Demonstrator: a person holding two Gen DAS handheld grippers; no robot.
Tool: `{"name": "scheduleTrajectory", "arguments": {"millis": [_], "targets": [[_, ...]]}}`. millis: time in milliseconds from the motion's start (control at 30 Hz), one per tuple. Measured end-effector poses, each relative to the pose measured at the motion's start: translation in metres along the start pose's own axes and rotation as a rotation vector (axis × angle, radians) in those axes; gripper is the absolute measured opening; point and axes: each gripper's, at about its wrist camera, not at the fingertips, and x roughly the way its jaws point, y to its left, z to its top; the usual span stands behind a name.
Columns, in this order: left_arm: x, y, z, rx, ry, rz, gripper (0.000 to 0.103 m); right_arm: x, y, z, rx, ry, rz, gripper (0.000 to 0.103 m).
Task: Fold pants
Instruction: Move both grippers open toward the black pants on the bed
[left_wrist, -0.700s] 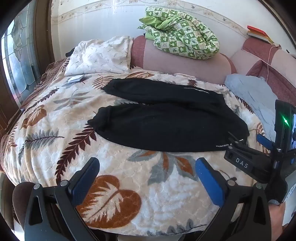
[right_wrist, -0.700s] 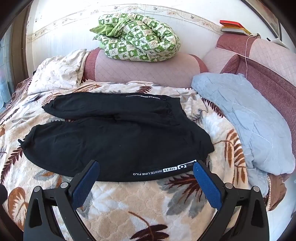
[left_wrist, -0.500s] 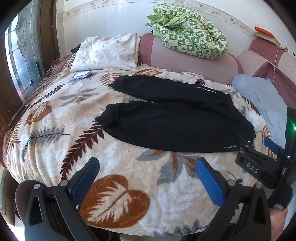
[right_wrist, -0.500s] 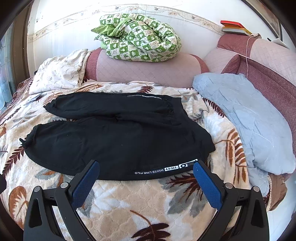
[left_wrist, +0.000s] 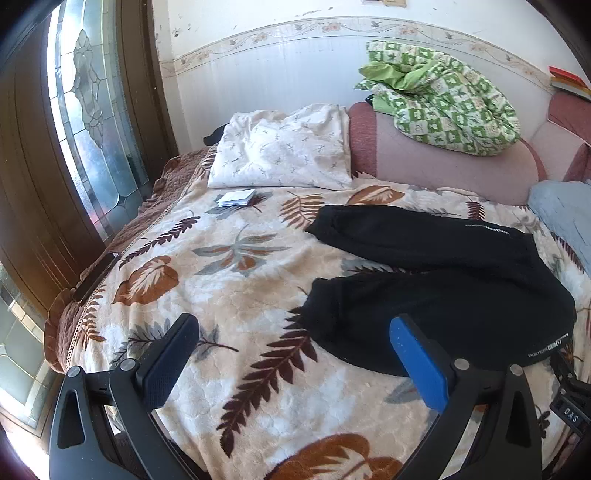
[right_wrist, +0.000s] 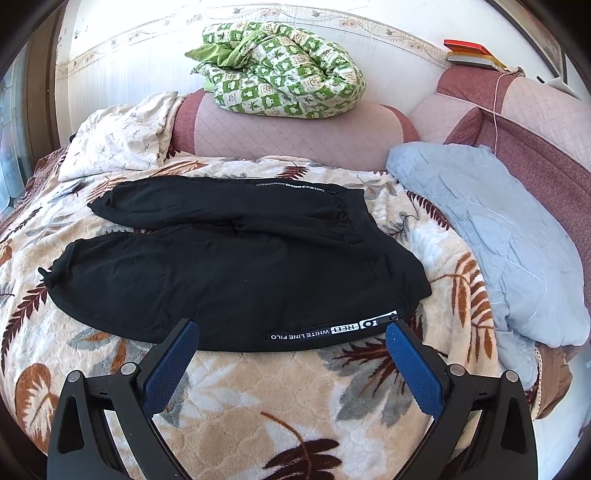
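Note:
Black pants (right_wrist: 229, 269) lie flat on the leaf-patterned blanket (right_wrist: 258, 398), legs pointing left, waist to the right, a white-lettered stripe (right_wrist: 332, 328) along the near edge. They also show in the left wrist view (left_wrist: 443, 291). My right gripper (right_wrist: 291, 332) is open and empty, just above the near edge of the pants by the stripe. My left gripper (left_wrist: 295, 332) is open and empty, near the cuff of the nearer leg (left_wrist: 325, 306). Part of the right gripper's body (left_wrist: 570, 410) shows at the lower right of the left wrist view.
A green checked quilt (right_wrist: 280, 77) lies on the pink headboard cushion (right_wrist: 295, 136). A white pillow (left_wrist: 284, 147) and a small booklet (left_wrist: 236, 197) are at the far left. A light blue pillow (right_wrist: 498, 240) lies right. A glass door (left_wrist: 85, 129) stands left.
My left gripper has swung left and moved closer to the bed, now near the leg cuffs. My right gripper has moved slightly closer to the pants' near edge.

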Motion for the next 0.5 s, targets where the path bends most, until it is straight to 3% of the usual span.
{"name": "scheduleTrajectory", "arguments": {"millis": [233,500], "targets": [[0.015,0.023,0.010,0.004,-0.005,0.051,0.103,0.009,0.003,0.004,-0.046,0.028,-0.021,0.103],[0.026,0.038,0.032,-0.032,-0.009,0.024,0.103,0.021,0.007,0.013,-0.083,0.008,-0.042,0.103]]}}
